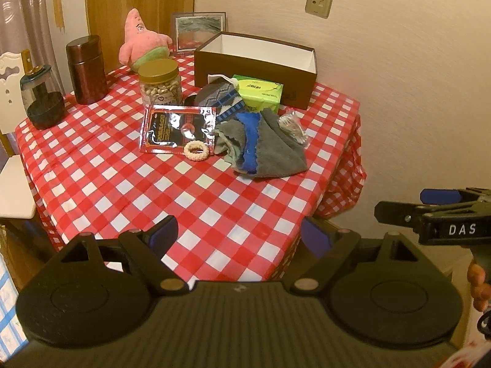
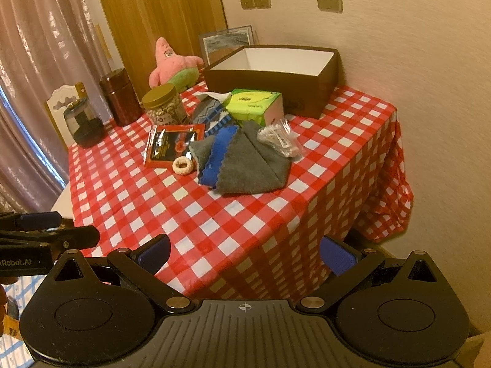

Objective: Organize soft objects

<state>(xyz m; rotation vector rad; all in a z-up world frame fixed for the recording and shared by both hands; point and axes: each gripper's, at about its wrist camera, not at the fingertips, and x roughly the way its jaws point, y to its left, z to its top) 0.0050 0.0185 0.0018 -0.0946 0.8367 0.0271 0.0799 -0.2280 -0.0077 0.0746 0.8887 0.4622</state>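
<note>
Lying mid-table, the grey-and-blue cloths (image 1: 260,144) look limp and light; pinch a raised fold near the top. Sock (image 1: 224,98) and plush (image 1: 141,43) are equally soft. A crinkly bag (image 1: 291,125) touches the cloths, a hair tie (image 1: 199,150) sits beside them. The box (image 1: 254,67) waits at the far edge. Left claw (image 1: 239,236) and right claw (image 2: 245,253) both gape wide, holding nothing.

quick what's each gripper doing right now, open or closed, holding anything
Left gripper: open, holding nothing, held short of the table's near edge.
Right gripper: open, holding nothing, also back from the table.
</note>
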